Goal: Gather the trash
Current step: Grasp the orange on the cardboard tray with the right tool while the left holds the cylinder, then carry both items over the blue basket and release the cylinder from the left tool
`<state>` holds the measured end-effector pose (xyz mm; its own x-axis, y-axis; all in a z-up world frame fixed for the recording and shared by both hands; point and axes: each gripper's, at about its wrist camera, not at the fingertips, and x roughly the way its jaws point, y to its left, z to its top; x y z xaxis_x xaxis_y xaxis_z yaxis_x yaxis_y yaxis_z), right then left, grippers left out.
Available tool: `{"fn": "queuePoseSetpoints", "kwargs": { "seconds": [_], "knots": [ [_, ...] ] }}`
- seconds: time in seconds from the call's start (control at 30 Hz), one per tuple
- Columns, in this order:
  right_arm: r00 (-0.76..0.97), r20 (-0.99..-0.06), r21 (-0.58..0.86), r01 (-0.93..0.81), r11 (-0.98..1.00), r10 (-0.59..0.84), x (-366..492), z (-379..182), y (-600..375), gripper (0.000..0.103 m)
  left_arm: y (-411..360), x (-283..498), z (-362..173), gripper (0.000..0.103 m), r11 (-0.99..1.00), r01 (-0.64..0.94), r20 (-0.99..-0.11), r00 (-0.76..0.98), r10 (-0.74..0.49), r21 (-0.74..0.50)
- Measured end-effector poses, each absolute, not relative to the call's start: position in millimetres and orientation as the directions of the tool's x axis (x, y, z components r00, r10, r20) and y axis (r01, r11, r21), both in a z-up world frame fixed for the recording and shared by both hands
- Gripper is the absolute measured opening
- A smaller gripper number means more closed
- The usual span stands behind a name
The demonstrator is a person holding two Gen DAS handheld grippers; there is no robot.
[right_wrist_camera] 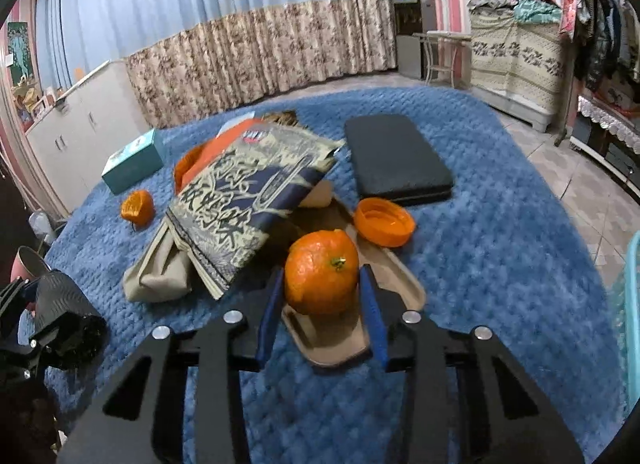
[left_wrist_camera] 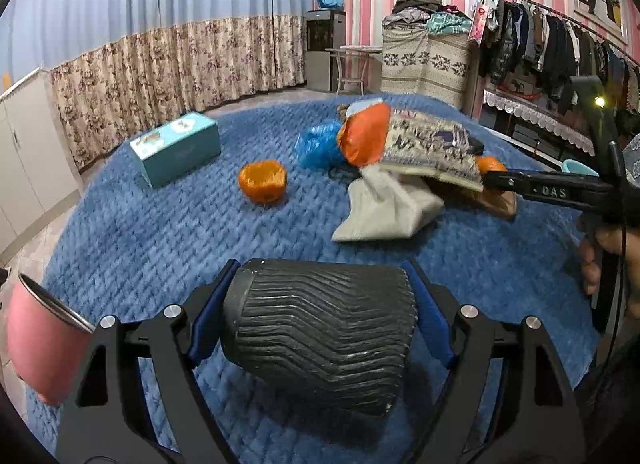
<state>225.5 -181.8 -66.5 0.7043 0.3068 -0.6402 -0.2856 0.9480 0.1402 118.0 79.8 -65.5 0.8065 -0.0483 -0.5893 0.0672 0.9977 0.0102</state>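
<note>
My left gripper (left_wrist_camera: 320,320) is shut on a black ribbed paper cup (left_wrist_camera: 320,340), held on its side above the blue blanket (left_wrist_camera: 160,240). My right gripper (right_wrist_camera: 322,284) has its blue pads on both sides of a whole orange (right_wrist_camera: 322,270) that sits on a tan tray (right_wrist_camera: 400,276); it seems shut on it. Scattered trash lies on the blanket: an orange peel half (left_wrist_camera: 263,180), a blue plastic bag (left_wrist_camera: 318,145), an orange and patterned snack bag (left_wrist_camera: 420,145), a crumpled beige bag (left_wrist_camera: 384,203) and an orange lid (right_wrist_camera: 384,220).
A teal tissue box (left_wrist_camera: 176,147) lies at the blanket's left. A black flat case (right_wrist_camera: 396,157) lies at the far right. A pink metal cup (left_wrist_camera: 40,340) is at my lower left. Cabinets, curtains and a clothes rack surround the bed.
</note>
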Motion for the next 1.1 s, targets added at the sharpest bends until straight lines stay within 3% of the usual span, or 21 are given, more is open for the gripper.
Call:
{"fn": "queuePoseSetpoints", "kwargs": {
  "seconds": [0.27, 0.5, 0.8, 1.1],
  "knots": [
    [0.835, -0.528, 0.06, -0.141, 0.988, 0.151, 190, -10, -244, 0.037, 37, 133, -18, 0.078, 0.996, 0.088, -0.515, 0.854, -0.069, 0.012],
    [0.904, -0.427, 0.067, 0.063, 0.996, -0.028, 152, 34, -333, 0.037, -54, 143, 16, 0.079, 0.977, 0.21, -0.425, 0.888, -0.173, 0.041],
    [0.881, -0.423, 0.085, 0.272, 0.958, -0.213, 117, 25, -427, 0.037, -162, 159, 42, 0.079, 0.932, 0.362, -0.37, 0.871, -0.324, 0.036],
    [0.868, -0.422, 0.134, 0.347, 0.928, -0.264, 121, 11, -480, 0.037, -244, 189, 32, 0.079, 0.886, 0.464, -0.411, 0.807, -0.424, -0.003]
  ]
}}
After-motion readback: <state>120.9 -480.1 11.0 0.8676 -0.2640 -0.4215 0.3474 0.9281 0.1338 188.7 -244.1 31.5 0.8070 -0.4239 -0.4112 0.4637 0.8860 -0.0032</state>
